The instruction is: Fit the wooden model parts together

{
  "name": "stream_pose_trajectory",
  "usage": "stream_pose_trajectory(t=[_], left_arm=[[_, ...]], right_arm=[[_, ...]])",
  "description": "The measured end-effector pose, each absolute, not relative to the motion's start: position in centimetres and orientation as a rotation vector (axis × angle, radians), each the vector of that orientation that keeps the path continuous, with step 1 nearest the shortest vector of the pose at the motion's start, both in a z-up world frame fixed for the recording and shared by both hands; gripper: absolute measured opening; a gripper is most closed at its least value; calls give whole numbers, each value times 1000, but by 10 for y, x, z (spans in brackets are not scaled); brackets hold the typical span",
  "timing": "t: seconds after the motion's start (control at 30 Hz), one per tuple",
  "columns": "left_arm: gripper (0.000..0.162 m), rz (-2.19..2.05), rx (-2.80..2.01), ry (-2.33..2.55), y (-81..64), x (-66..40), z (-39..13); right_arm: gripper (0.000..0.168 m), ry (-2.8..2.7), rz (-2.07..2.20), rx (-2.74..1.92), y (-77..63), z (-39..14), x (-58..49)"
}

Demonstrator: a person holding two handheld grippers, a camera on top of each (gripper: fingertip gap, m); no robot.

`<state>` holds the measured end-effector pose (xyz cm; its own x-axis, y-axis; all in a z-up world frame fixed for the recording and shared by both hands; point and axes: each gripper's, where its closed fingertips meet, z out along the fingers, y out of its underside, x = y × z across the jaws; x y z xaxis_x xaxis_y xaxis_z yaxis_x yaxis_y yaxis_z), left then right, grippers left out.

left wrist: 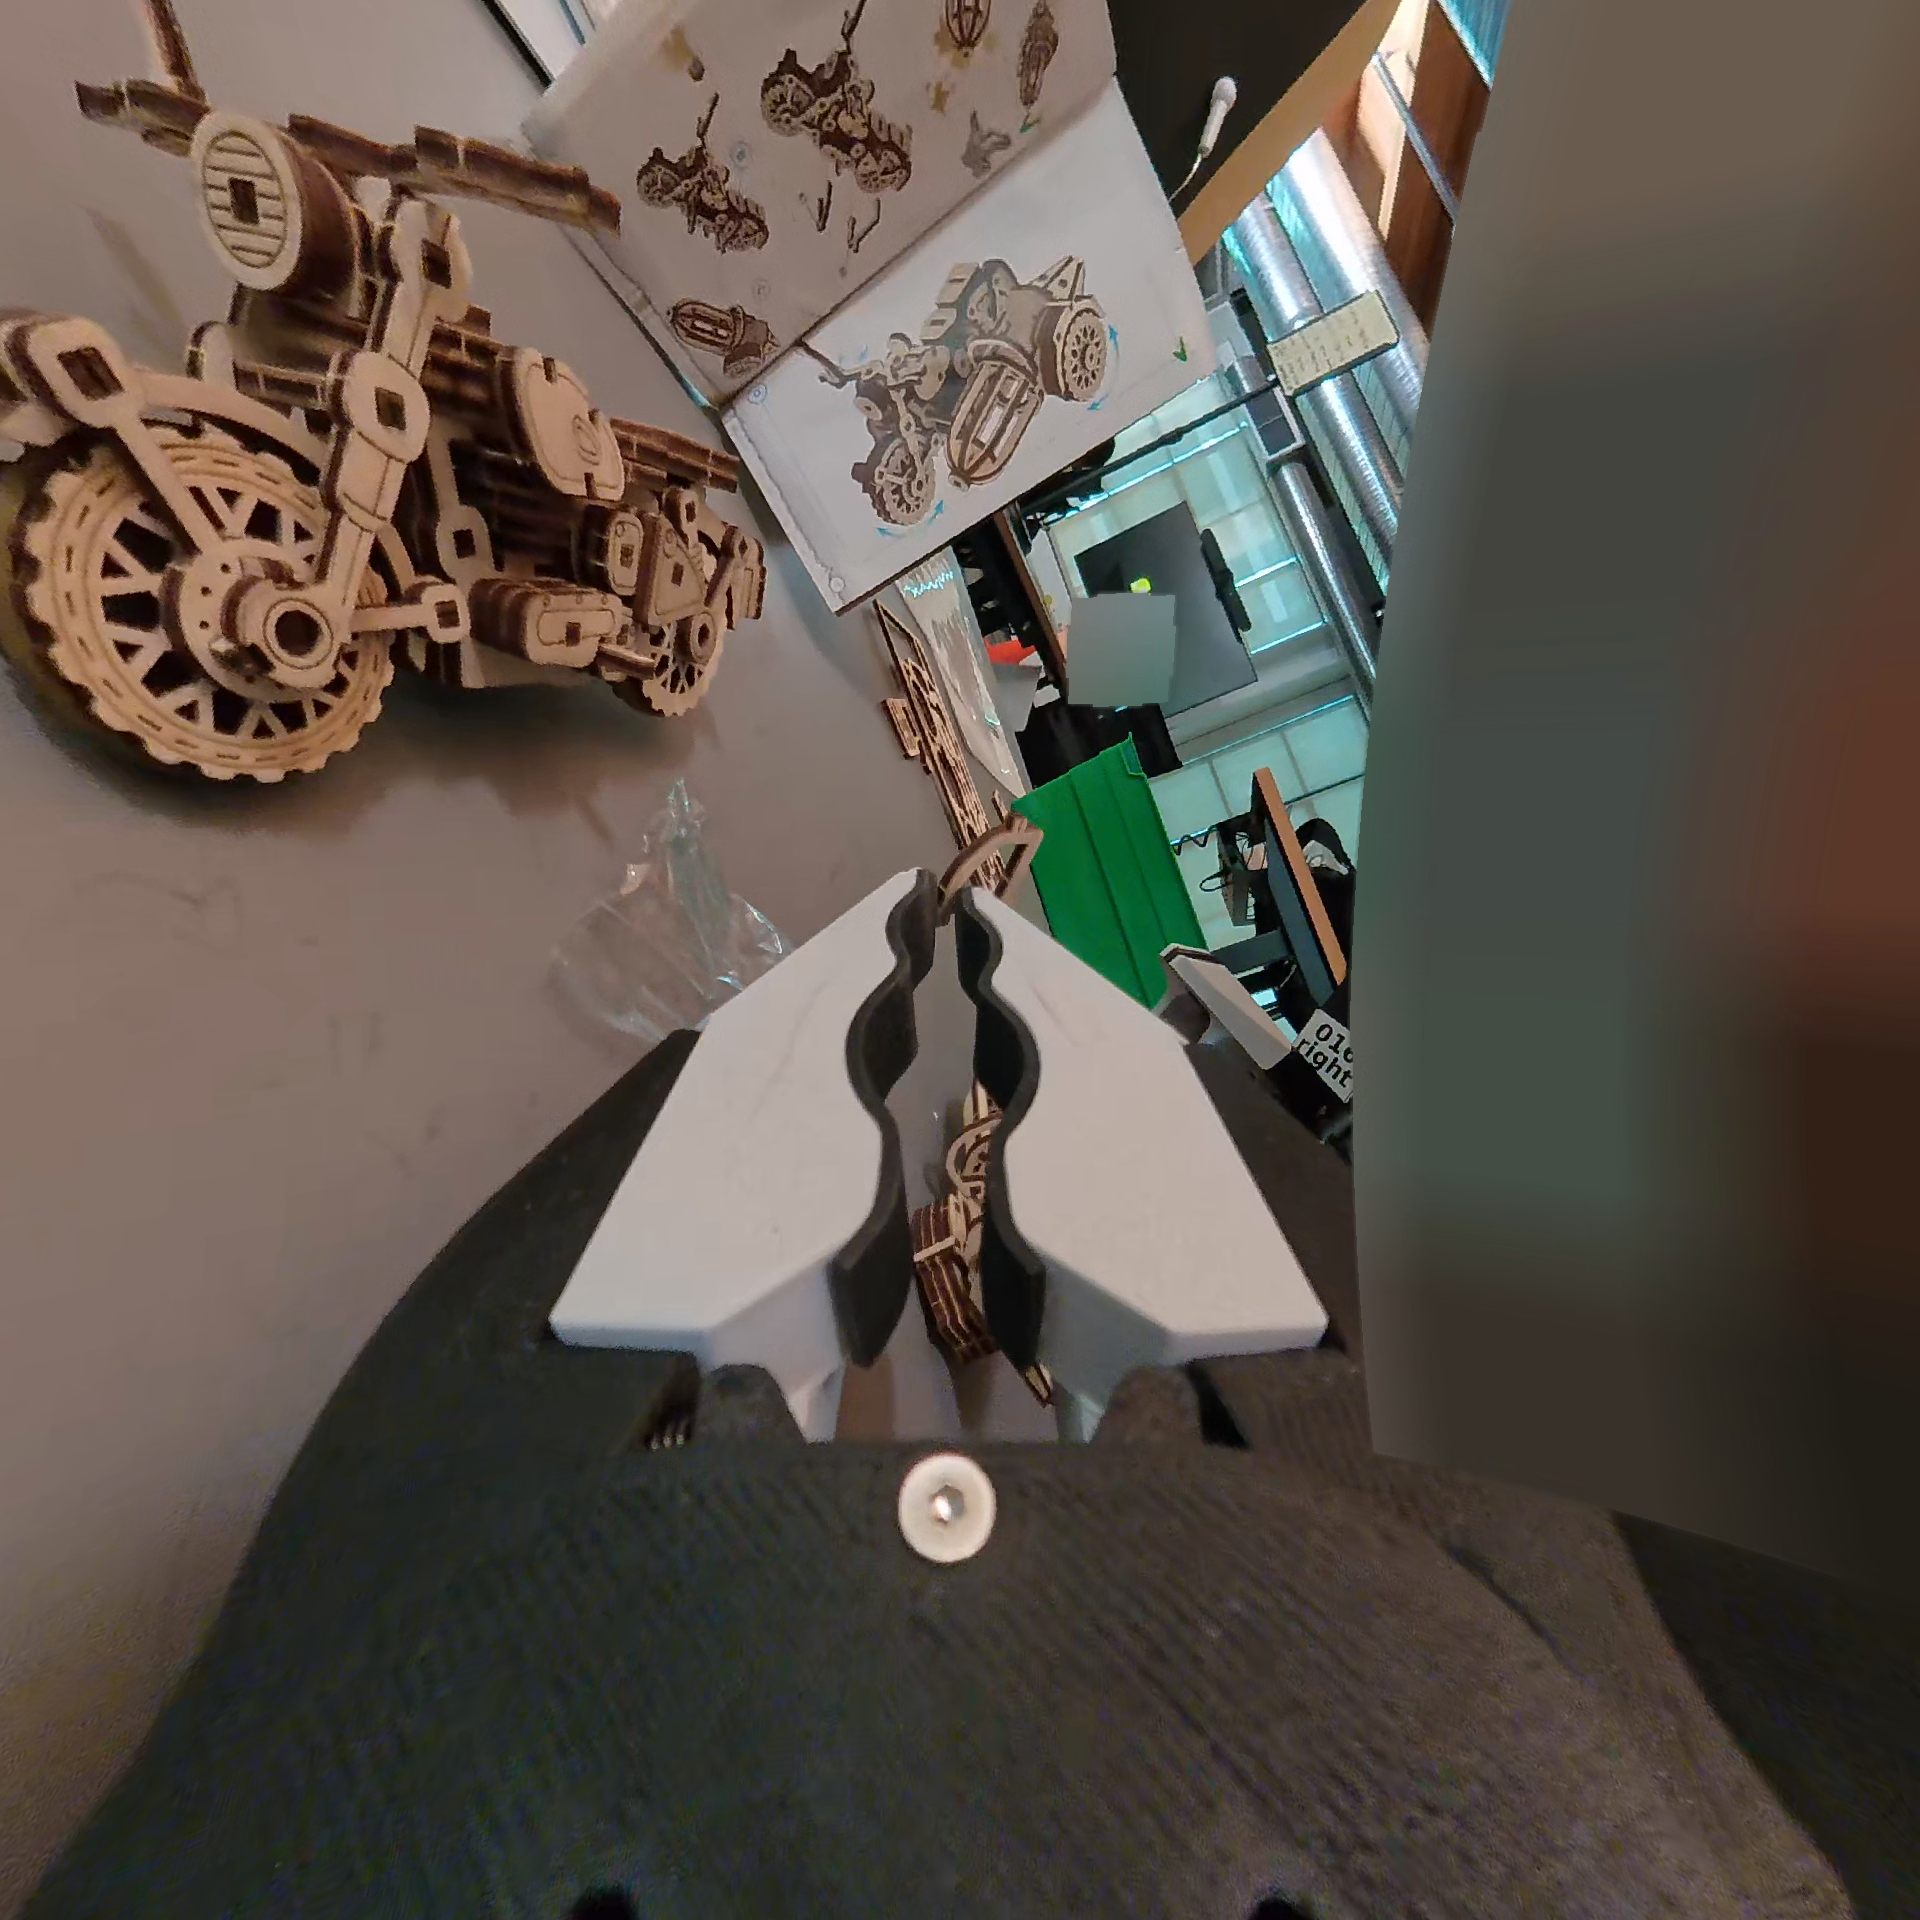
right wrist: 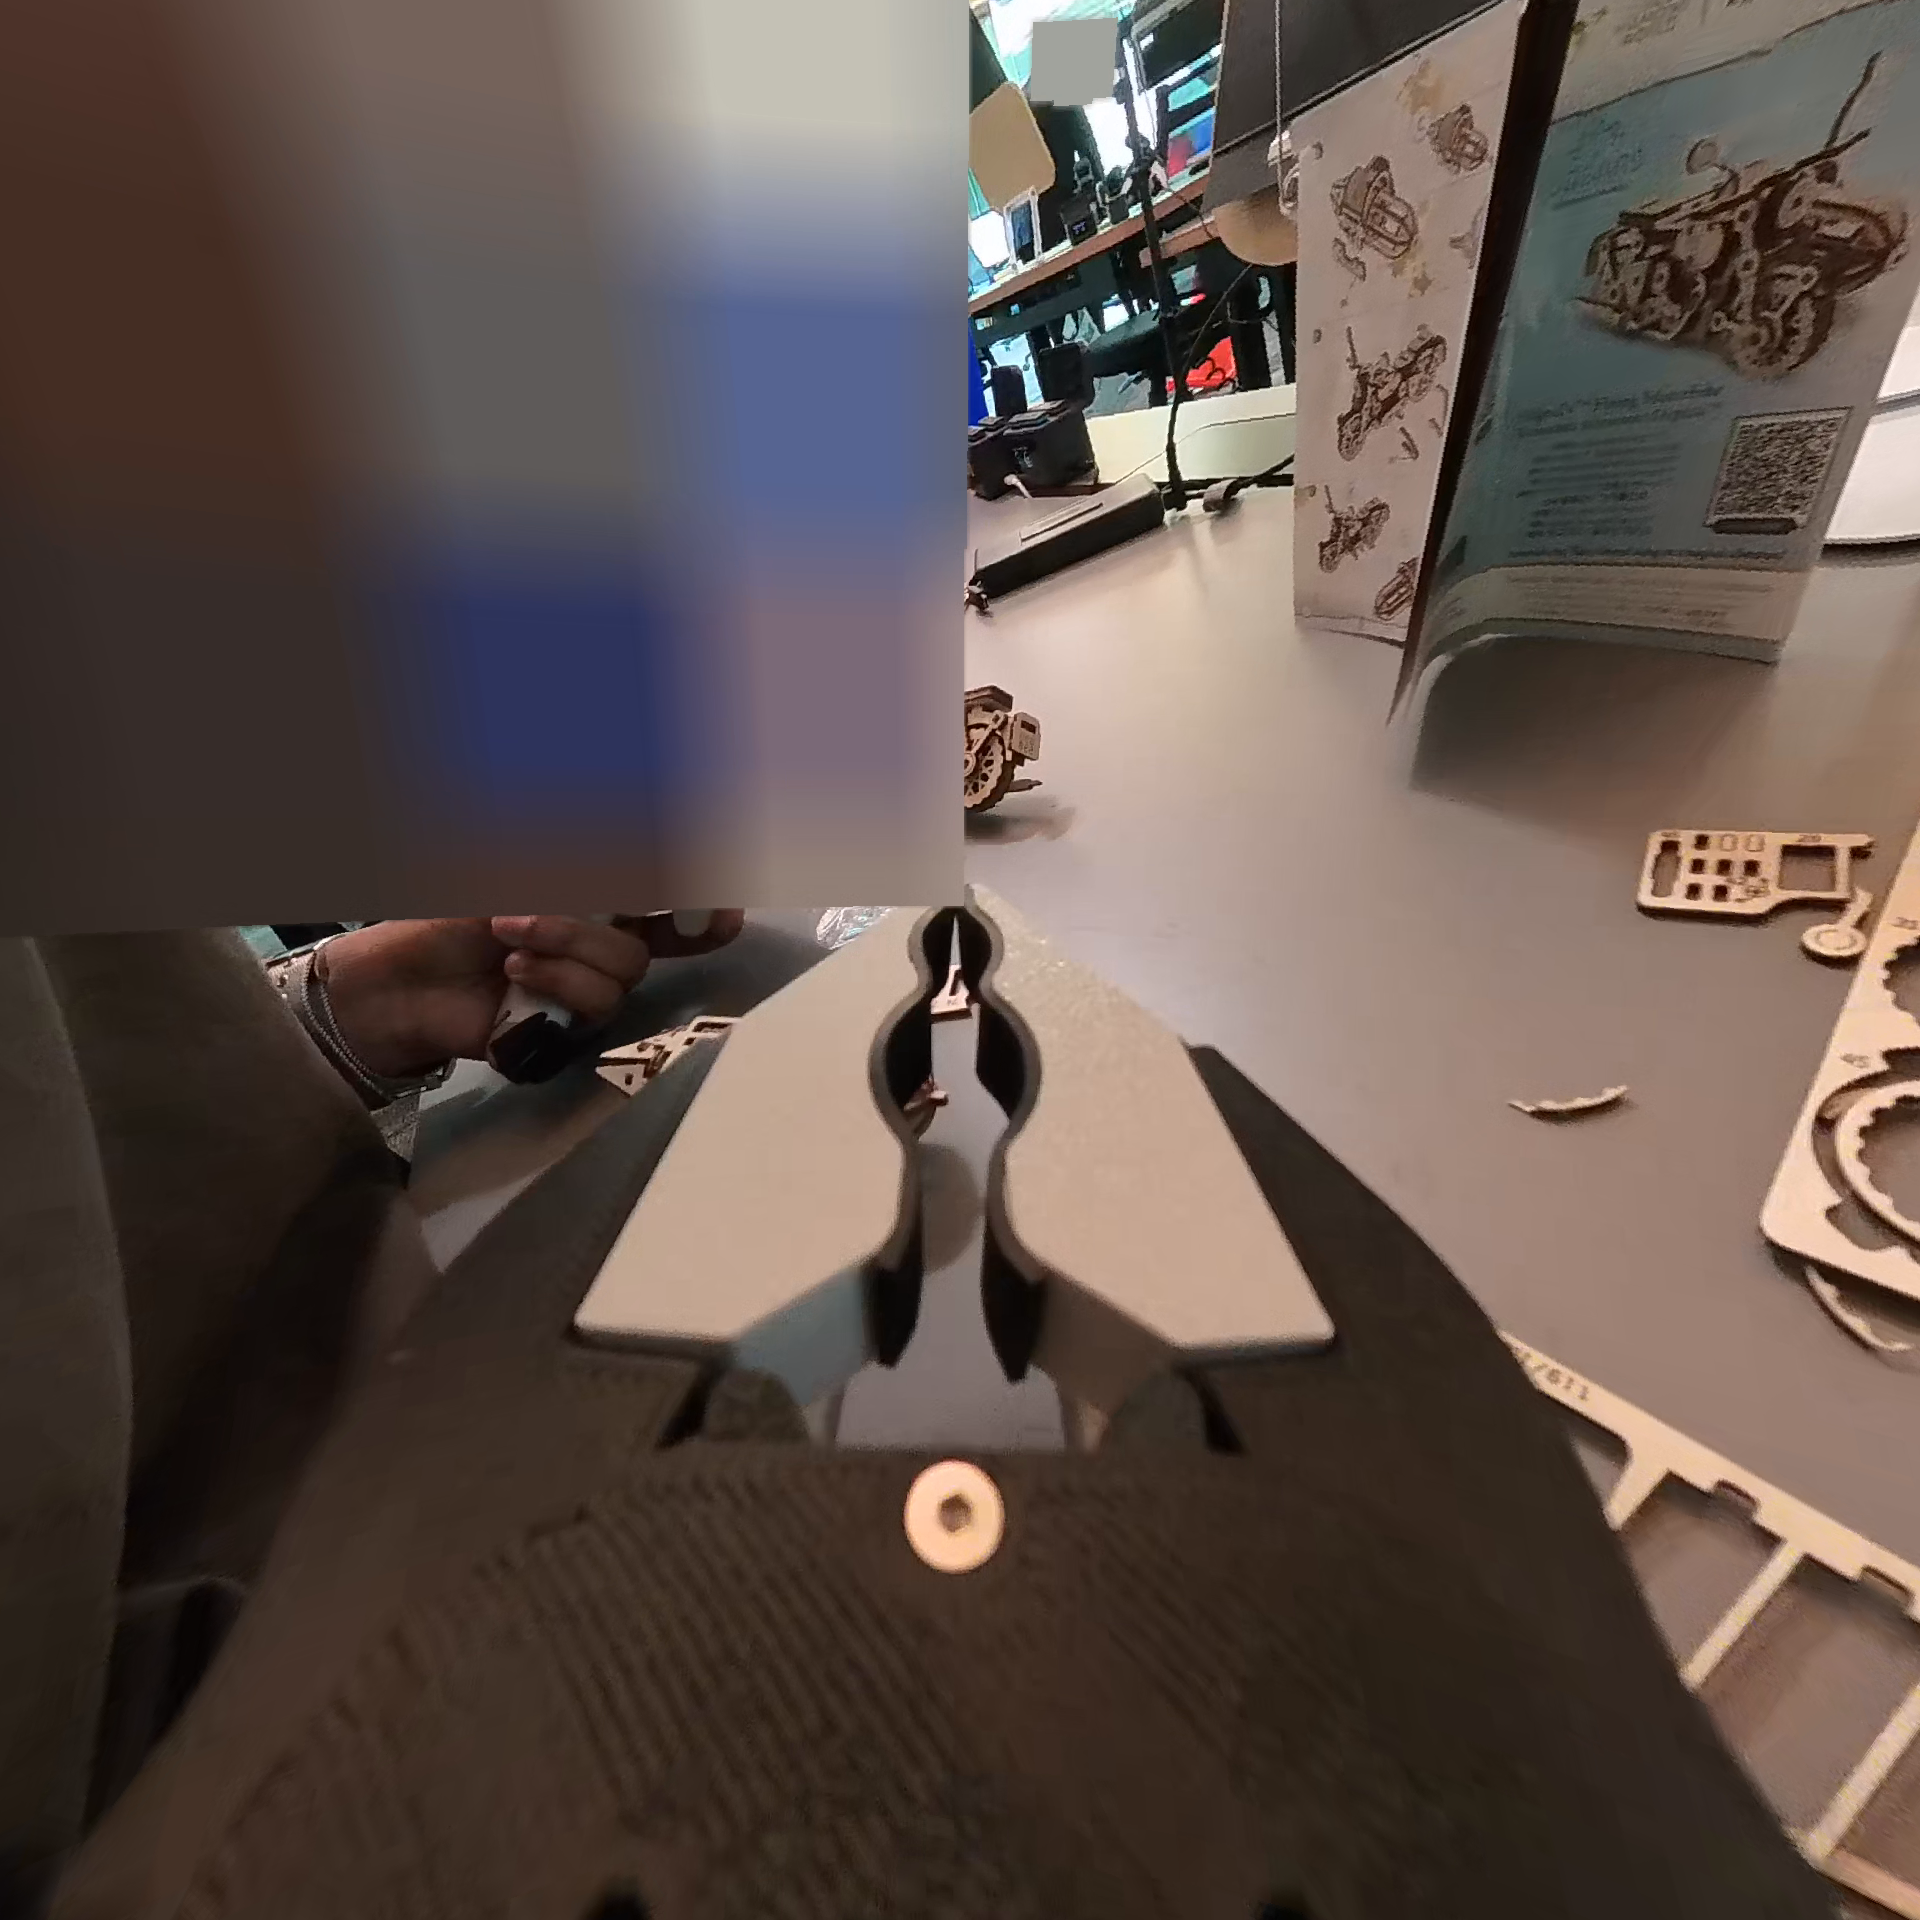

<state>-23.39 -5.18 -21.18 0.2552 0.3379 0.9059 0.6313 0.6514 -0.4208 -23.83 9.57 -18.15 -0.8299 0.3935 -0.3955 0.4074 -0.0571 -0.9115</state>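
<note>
In the left wrist view my left gripper is shut on a layered wooden sub-assembly. The part sits deep between the jaws, and a thin wooden loop sticks out past the tips. The gripper is held above the grey table. A built wooden motorcycle model stands at the upper left. In the right wrist view my right gripper is shut on a small flat wooden piece, seen edge-on. The motorcycle's rear shows beyond the tips.
An open instruction booklet stands behind the model and also shows in the right wrist view. A crumpled plastic bag and a green bin lie ahead. Punched wooden sheets, a loose wooden part and a scrap lie right. A hand is left. The gap from one gripper's tips to the other's is roughly 15 centimeters.
</note>
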Motion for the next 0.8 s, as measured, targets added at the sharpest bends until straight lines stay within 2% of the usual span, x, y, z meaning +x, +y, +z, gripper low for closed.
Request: stream_pose_trajectory(t=[0.03, 0.57, 0.8], left_arm=[[2, -240, -905, -1349, -52, -234, -212], [2, -229, -931, -1364, -50, -234, -215], [2, -139, -1051, -1299, -38, -222, -209]], right_arm=[[0, 2150, -2084, 914, 96, -182, -238], [0, 2164, -2047, 957, 94, -187, -242], [7, 2208, -2059, 899, 86, -169, -224]])
